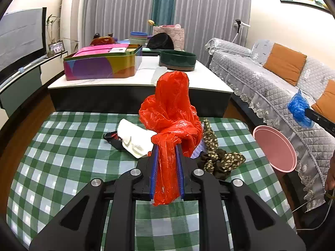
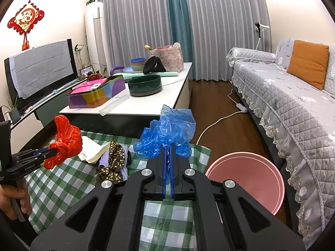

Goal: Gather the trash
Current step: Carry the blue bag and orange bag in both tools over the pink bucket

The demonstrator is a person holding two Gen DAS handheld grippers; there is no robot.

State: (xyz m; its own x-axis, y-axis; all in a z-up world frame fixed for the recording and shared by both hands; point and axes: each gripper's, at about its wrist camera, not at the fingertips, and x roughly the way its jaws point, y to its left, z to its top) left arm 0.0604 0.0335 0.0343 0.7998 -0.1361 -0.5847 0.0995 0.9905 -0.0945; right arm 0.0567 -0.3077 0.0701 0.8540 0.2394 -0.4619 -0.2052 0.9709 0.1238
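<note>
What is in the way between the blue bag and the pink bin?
Nothing visible. The right gripper holds the blue bag above the checked table's edge, and the pink bin sits open just to its right, beside the sofa.

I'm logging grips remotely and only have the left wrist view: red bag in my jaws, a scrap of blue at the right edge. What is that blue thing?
Observer: A crumpled blue plastic bag, clamped in the right gripper, jaws shut on it.
Operator: Is the pink bin beside it empty?
Observer: The right wrist view shows only part of the pink bin interior; nothing shows in that part.
Operator: Anything on the floor by the sofa?
Observer: A white power strip with its cable trailing across the wooden floor.
</note>
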